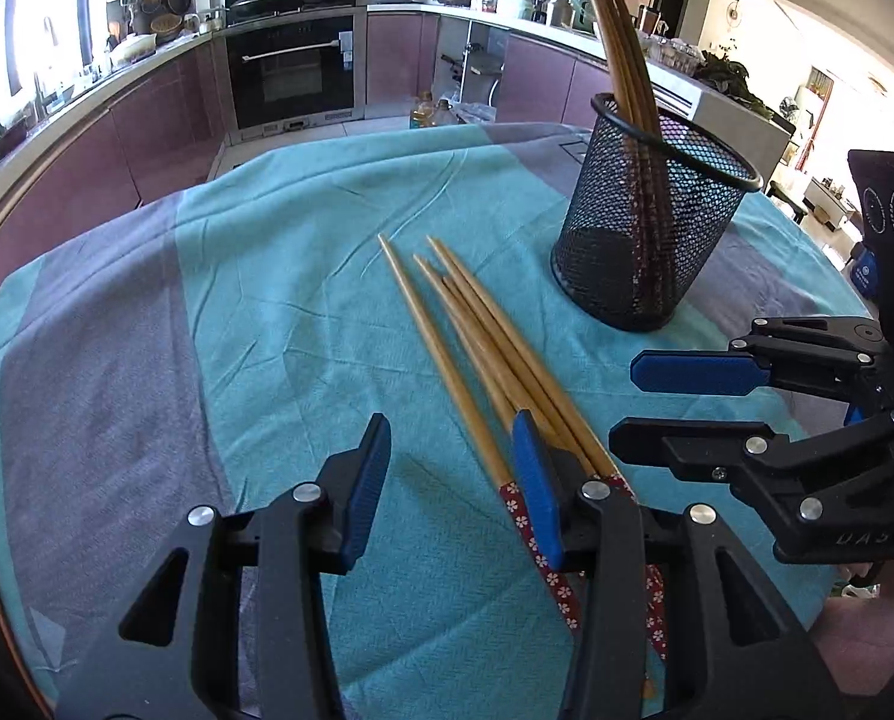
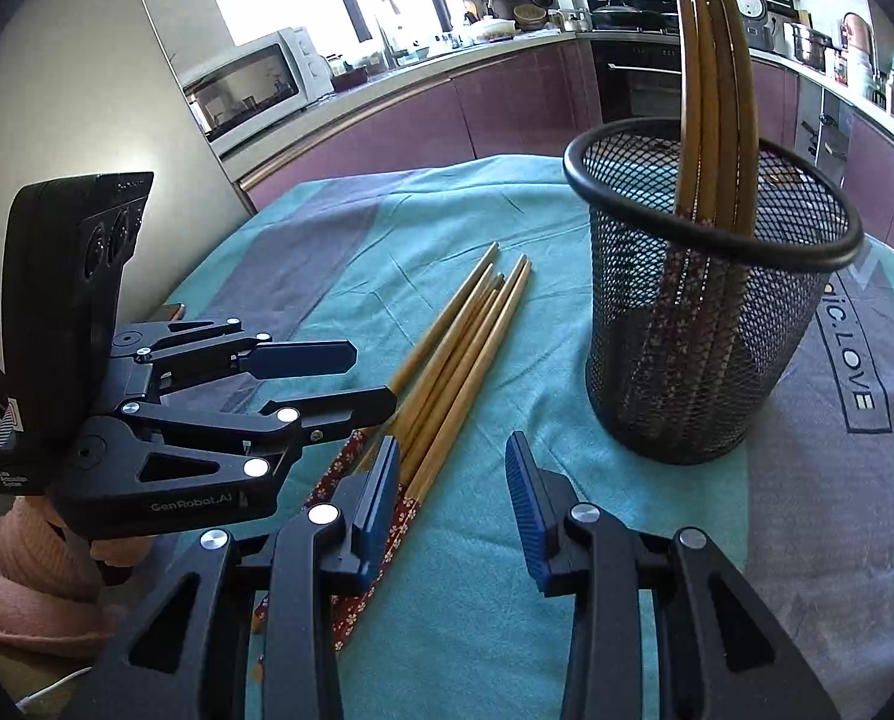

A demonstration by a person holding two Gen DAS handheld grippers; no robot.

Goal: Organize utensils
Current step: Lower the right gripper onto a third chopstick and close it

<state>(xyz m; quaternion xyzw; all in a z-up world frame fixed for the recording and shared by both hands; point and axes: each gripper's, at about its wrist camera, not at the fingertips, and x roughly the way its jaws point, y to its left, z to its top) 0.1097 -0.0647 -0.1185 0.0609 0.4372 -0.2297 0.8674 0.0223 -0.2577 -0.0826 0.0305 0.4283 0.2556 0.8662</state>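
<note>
Several bamboo chopsticks (image 1: 477,336) (image 2: 459,354) with red flowered ends lie in a loose bundle on the teal cloth. A black mesh cup (image 1: 651,228) (image 2: 705,324) stands upright beyond them and holds several more chopsticks (image 1: 621,48) (image 2: 711,90). My left gripper (image 1: 450,480) (image 2: 375,381) is open low over the bundle's flowered ends, its right finger over them and the leftmost stick inside the gap. My right gripper (image 2: 453,480) (image 1: 627,402) is open just beside it, its left finger above the same ends. Neither gripper's pads press on a stick.
A teal and grey tablecloth (image 1: 267,312) covers the round table. Its far edge drops to the kitchen floor. Purple cabinets, an oven (image 1: 294,69) and a microwave (image 2: 255,78) stand behind. A pink sleeve (image 2: 15,570) shows at the left of the right wrist view.
</note>
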